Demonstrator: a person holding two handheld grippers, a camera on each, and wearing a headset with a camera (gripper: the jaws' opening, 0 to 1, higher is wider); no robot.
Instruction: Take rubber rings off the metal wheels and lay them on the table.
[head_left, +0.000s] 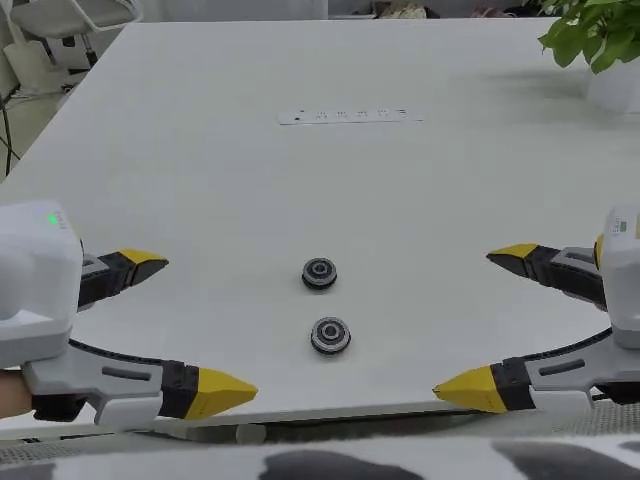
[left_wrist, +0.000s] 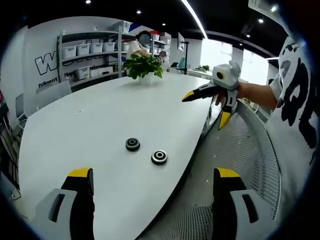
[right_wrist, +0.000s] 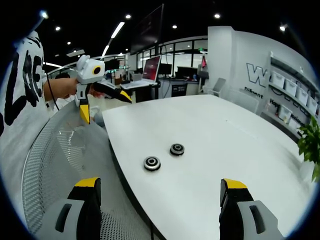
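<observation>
Two small metal wheels with black rubber rings lie flat on the white table: the far wheel (head_left: 319, 273) (left_wrist: 132, 144) (right_wrist: 177, 149) and the near wheel (head_left: 330, 335) (left_wrist: 159, 157) (right_wrist: 152, 163), close to the front edge. My left gripper (head_left: 200, 325) (left_wrist: 150, 180) (right_wrist: 102, 102) is at the left edge, open wide and holding nothing. Opposite it at the right, my right gripper (head_left: 475, 320) (right_wrist: 159, 189) (left_wrist: 207, 105) also stands open and holds nothing. Both wheels sit between the two grippers, apart from them.
A flush power strip (head_left: 344, 116) is set in the table's middle, far side. A potted plant (head_left: 595, 45) (left_wrist: 142, 66) stands at the far right corner. Chairs (head_left: 60, 30) are beyond the far left. The table's front edge (head_left: 330, 412) is just below the wheels.
</observation>
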